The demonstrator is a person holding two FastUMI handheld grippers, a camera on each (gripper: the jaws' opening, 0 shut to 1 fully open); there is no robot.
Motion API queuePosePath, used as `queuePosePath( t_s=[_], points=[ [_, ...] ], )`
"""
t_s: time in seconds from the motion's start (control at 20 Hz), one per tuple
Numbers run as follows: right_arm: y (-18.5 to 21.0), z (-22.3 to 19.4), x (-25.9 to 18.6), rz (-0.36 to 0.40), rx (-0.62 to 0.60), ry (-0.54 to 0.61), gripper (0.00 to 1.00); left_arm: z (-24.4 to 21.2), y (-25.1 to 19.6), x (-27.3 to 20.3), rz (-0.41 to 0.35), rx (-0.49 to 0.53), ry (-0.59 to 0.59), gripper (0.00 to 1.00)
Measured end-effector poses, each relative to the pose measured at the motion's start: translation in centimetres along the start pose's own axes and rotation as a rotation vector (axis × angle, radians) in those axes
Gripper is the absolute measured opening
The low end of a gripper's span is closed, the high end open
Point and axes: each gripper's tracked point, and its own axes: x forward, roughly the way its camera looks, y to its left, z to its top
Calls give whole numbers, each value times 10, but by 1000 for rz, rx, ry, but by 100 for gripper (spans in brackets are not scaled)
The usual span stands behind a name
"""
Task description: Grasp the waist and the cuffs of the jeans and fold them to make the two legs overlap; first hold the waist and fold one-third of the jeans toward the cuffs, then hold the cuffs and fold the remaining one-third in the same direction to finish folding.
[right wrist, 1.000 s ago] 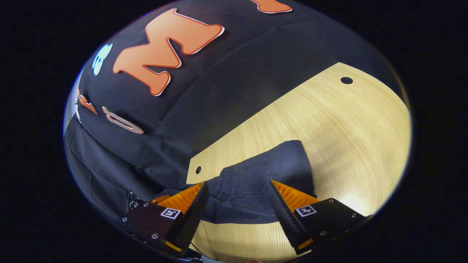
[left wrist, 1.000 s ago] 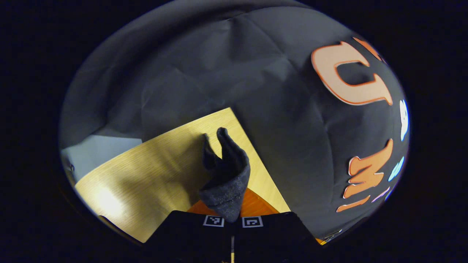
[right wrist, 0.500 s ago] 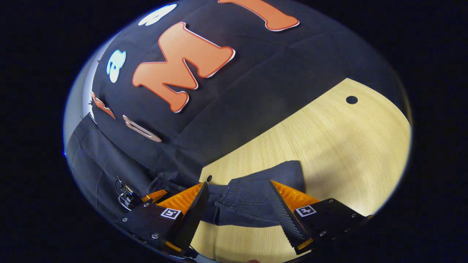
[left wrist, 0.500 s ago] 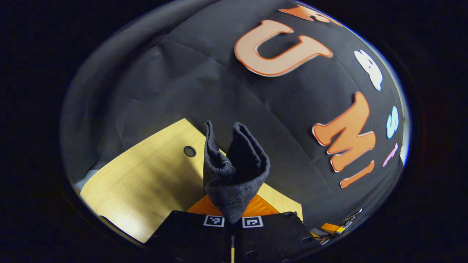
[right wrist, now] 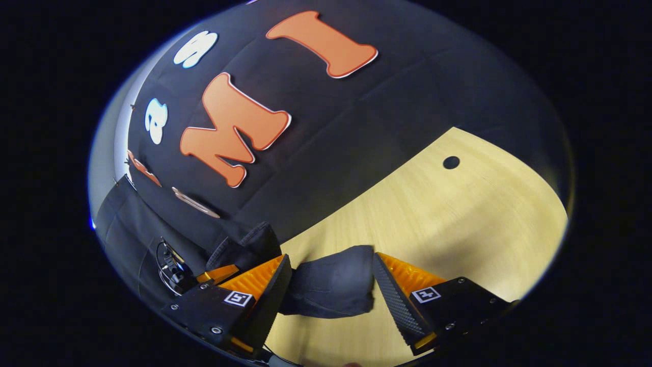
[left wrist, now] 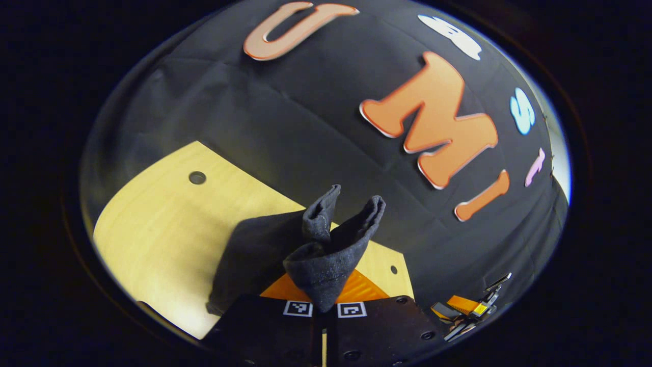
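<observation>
Near the table (left wrist: 153, 224) corner, the left gripper (left wrist: 324, 306) pinches bunched jeans (left wrist: 326, 255); the right gripper (right wrist: 331, 298) hovers wide open above them.

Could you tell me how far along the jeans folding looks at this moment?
The jeans already lie as a short, compact bundle on the table, so the earlier folds look done. In hand: the left gripper is clamped on an end of the denim, lifted above the bundle. The right gripper is open over the bundle. Left: lay that end down and release.
</observation>
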Motion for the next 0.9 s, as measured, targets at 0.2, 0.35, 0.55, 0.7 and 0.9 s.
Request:
queuePosePath(
  t_s=[0.2,0.35,0.55,0.7,0.9],
  points=[
    [-35,-1,-16,-31,21,8,98,-62,-31,42,34,55,107,3],
    [-50,-5,-25,-42,38,16,98,-100,-43,71,104,79,187,4],
    [-61,-11,-33,-54,32,33,98,-143,-41,83,207,146,247,4],
    [-61,-12,-37,-48,27,42,98,-162,-44,86,241,158,285,9],
    [-56,-18,-37,-39,20,58,98,-197,-75,75,152,112,335,74]
  ],
)
